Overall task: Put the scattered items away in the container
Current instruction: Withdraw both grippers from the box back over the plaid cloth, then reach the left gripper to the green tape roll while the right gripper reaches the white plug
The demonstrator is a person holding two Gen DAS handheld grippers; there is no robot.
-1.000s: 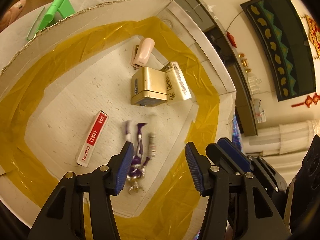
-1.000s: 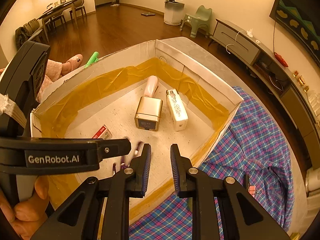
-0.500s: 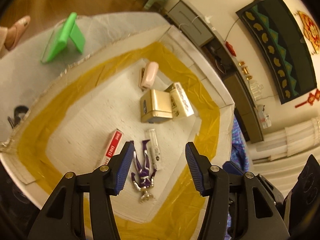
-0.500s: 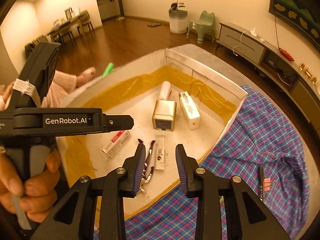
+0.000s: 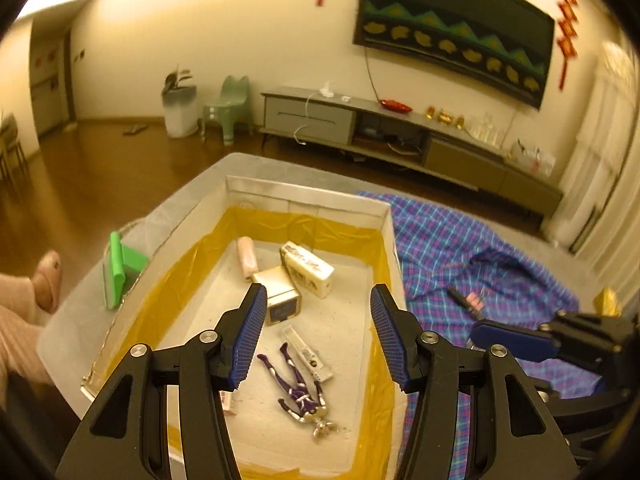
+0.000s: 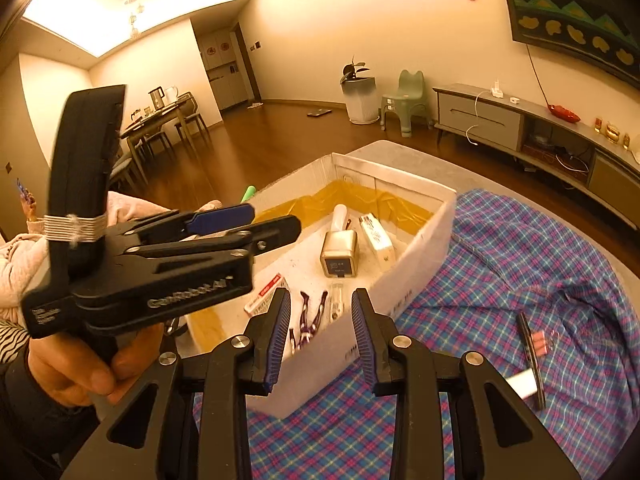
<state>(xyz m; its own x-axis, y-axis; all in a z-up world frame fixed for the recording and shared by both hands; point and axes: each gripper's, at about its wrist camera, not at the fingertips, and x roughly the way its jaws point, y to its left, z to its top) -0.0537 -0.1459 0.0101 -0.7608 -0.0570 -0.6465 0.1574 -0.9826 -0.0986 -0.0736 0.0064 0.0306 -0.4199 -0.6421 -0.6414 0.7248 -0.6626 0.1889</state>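
A white cardboard box [image 5: 308,194] [image 6: 416,276] lined with yellow tape holds a purple figurine [image 5: 298,390] [image 6: 308,320], a clear tube [image 5: 308,354], a gold cube [image 5: 280,294] [image 6: 339,254], a white carton [image 5: 307,268] [image 6: 376,236], a pink item [image 5: 246,256] and a red-and-white box [image 6: 266,290]. My left gripper [image 5: 318,336] [image 6: 240,220] is open and empty above the box. My right gripper [image 6: 320,340] is open and empty at the box's near wall. A black pen [image 6: 530,356] with a pink binder clip [image 6: 540,342] [image 5: 474,300] lies on the plaid cloth.
The box stands on a grey table next to a blue plaid cloth [image 6: 520,280] [image 5: 460,248]. A green object [image 5: 120,268] lies on the table left of the box. A gold item [image 5: 608,300] sits at the cloth's far right. A TV cabinet [image 5: 400,132] stands behind.
Both grippers have risen and pulled back from the box. The figurine and tube now lie still on the box floor. The right gripper has opened wider.
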